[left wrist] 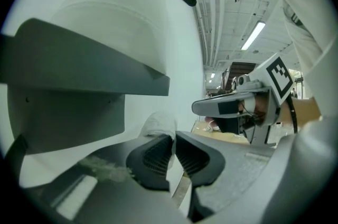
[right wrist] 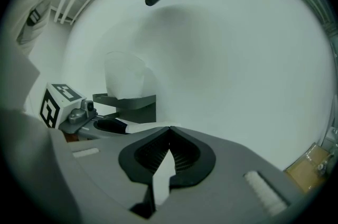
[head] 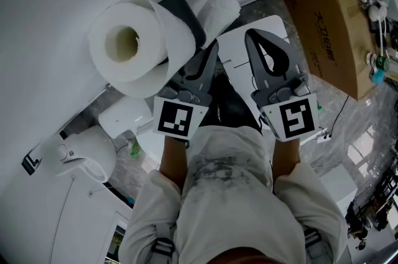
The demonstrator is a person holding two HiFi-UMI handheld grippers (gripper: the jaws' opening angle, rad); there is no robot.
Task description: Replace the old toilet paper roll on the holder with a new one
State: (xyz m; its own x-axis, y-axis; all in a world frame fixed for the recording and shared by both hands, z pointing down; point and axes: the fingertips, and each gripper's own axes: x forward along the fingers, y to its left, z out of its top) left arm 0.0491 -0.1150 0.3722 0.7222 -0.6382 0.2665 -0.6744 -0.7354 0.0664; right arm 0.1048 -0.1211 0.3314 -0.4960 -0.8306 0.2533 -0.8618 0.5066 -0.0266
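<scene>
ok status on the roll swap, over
Left gripper shut on white paper. Right gripper shut, empty. Full roll at grey holder. Nothing in the way.

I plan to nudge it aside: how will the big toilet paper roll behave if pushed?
The toilet paper roll seems to stand on end on the grey holder, so it would likely slide or tip, not roll. Thickly wound, it is probably light yet squashy. Its loose outer wrap may unwind.
</scene>
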